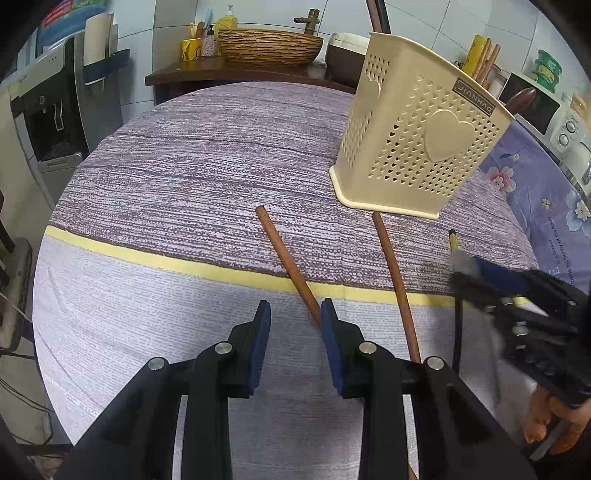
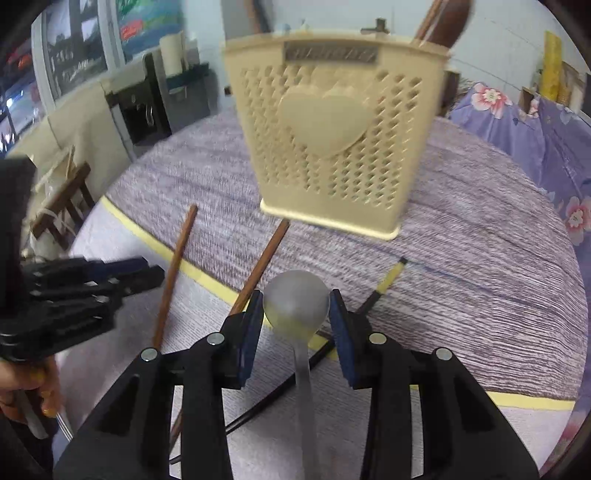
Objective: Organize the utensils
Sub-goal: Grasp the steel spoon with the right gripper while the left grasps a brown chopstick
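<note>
A cream perforated utensil holder (image 1: pixel 417 147) with heart shapes stands on the cloth-covered table; it also shows in the right wrist view (image 2: pixel 332 140), with a brown wooden handle (image 2: pixel 447 22) sticking out of its top. Two brown wooden sticks (image 1: pixel 288 266) (image 1: pixel 395 280) lie in front of it. A black and yellow chopstick (image 2: pixel 388 282) lies to their right. My left gripper (image 1: pixel 295 314) is open and empty just above the cloth, by the left stick's near end. My right gripper (image 2: pixel 295 299) is shut on a metal spoon (image 2: pixel 295 302), bowl forward, held above the table.
The round table wears a purple striped cloth with a yellow band (image 1: pixel 166 258). A side table with a woven basket (image 1: pixel 269 46) and cups stands behind. A water dispenser (image 1: pixel 55 110) is at left, a microwave (image 1: pixel 535 107) at right.
</note>
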